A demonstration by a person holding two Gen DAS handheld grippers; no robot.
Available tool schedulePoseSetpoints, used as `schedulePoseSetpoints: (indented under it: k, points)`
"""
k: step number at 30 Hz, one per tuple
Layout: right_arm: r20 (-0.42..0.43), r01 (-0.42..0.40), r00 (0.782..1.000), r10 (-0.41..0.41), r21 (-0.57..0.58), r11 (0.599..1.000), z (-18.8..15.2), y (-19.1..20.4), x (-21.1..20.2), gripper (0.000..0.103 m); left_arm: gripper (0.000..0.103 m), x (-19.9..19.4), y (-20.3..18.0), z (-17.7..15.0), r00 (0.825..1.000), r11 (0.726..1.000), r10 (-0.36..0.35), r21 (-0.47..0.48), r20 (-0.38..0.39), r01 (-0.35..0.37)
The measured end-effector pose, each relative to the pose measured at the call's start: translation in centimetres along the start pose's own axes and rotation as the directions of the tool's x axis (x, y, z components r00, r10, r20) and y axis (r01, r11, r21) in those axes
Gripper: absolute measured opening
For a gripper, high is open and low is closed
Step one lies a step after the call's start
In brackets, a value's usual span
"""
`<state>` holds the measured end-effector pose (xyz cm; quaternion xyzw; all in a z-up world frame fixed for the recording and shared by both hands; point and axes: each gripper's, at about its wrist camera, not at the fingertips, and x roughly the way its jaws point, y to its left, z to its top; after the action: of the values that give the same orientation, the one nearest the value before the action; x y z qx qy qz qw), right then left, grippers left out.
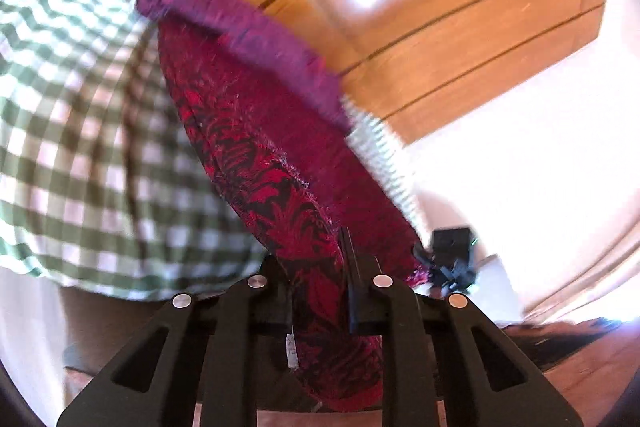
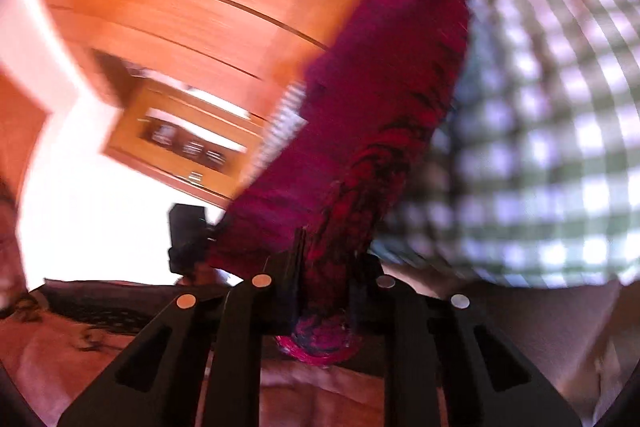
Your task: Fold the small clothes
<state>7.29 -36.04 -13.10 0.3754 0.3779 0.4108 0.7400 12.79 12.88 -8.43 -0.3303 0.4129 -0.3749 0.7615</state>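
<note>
Left wrist view: the left gripper (image 1: 320, 283) pinches the red patterned cloth (image 1: 256, 131), reaching toward 11 o'clock. The right gripper (image 2: 324, 283) pinches it too. I think it is lifted for folding; next, lay it flat.

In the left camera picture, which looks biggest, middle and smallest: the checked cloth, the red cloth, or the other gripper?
1. Checked cloth: fills most of the left side.
2. Red cloth: a long band, though it hangs near the camera, so it may look bigger than it is.
3. Other gripper: a small dark shape.

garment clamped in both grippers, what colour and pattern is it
Red fabric garment with a black leafy print and a plain purple band; sharpest in the left wrist view.
</note>
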Motion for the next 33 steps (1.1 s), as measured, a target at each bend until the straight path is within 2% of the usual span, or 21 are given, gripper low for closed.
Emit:
schedulePoseSetpoints:
  k: [5,9,12,16,18,21,25,28,30,31,33]
  points:
    - [0.079,-0.157,0.983,0.167,-0.120,0.980,0.1,3.1,-0.9,0.016,0.017,-1.9,-1.0,0.4,0.991,0.993,-0.121,0.010,0.057,0.121]
    - [0.113,-0.268,0.951,0.289,-0.171,0.948,-0.3,4.7,-1.6,0.016,0.017,-2.9,-2.0,0.6,0.977,0.980,-0.197,0.024,0.081,0.196]
    - [0.140,-0.353,0.912,0.385,-0.206,0.913,-0.7,5.4,-3.0,0.016,0.017,-4.1,-1.9,0.4,0.955,0.960,-0.277,-0.012,0.103,0.280]
    - [0.151,-0.446,0.858,0.491,-0.255,0.858,-1.5,6.2,-6.2,0.016,0.017,-6.2,-1.2,0.1,0.902,0.907,-0.401,-0.071,0.159,0.416]
    - [0.155,-0.447,0.855,0.495,-0.267,0.854,-1.5,5.8,-6.6,0.016,0.017,-6.8,-0.6,0.0,0.885,0.887,-0.429,-0.102,0.183,0.451]
    - [0.157,-0.452,0.854,0.496,-0.247,0.857,-1.1,5.3,-5.8,0.017,0.017,-6.5,0.6,0.4,0.869,0.857,-0.450,-0.172,0.208,0.485]
    - [0.187,-0.419,0.870,0.456,-0.208,0.884,0.5,3.9,-6.1,0.019,0.017,-5.0,2.4,2.2,0.892,0.860,-0.406,-0.245,0.200,0.447]
    - [0.221,-0.405,0.870,0.441,-0.190,0.894,2.2,2.9,-5.6,0.019,0.017,-3.1,3.1,5.0,0.896,0.860,-0.393,-0.263,0.206,0.437]
    - [0.252,-0.387,0.871,0.421,-0.174,0.906,3.8,2.0,-5.1,0.020,0.017,-2.4,3.2,6.6,0.904,0.870,-0.376,-0.259,0.205,0.420]
    - [0.267,-0.382,0.871,0.413,-0.163,0.910,4.5,1.6,-4.8,0.020,0.017,-1.8,3.4,7.9,0.917,0.883,-0.344,-0.262,0.203,0.390]
    - [0.297,-0.365,0.873,0.388,-0.130,0.922,5.6,0.5,-4.3,0.020,0.017,-0.9,3.9,9.6,0.929,0.893,-0.304,-0.277,0.211,0.355]
